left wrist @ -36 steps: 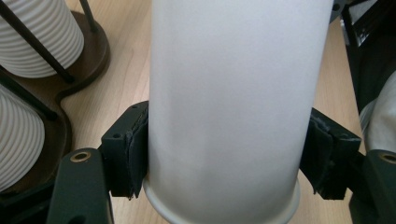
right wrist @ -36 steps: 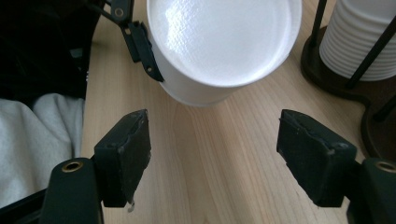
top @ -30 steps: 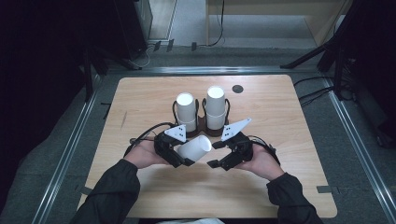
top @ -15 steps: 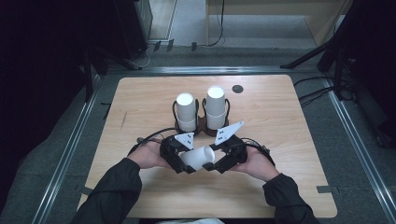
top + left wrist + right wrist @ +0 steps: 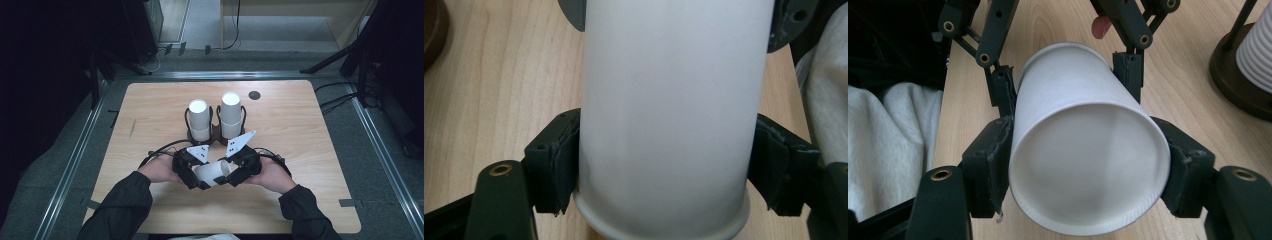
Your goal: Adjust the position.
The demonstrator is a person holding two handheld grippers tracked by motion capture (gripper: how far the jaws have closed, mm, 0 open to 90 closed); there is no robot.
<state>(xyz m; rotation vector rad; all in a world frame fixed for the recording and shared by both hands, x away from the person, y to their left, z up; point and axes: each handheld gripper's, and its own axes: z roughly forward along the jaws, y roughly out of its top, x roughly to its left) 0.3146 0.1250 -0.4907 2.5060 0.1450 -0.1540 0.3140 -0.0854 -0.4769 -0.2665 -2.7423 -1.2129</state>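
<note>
A white paper cup (image 5: pixel 212 172) lies on its side just above the table's front middle, held between both grippers. In the left gripper view its rolled rim end (image 5: pixel 664 220) sits between the pads of my left gripper (image 5: pixel 664 170). Those jaws have just been opening a little, and the pads still touch the cup. My right gripper (image 5: pixel 1085 172) has just been closing, and its pads press on the cup's recessed base end (image 5: pixel 1088 165). From above, the left gripper (image 5: pixel 200 177) and the right gripper (image 5: pixel 231 172) face each other.
Two stacks of white cups (image 5: pixel 198 120) (image 5: pixel 231 112) stand in a dark wire holder with a brown base (image 5: pixel 215 136) behind the hands. A small black disc (image 5: pixel 254 95) lies near the table's far edge. The holder's base (image 5: pixel 1243 80) is close by the right gripper.
Both hands drew the cup a little toward the front edge. The right gripper's jaws closed onto the cup's base end while the left stayed at the rim end.
</note>
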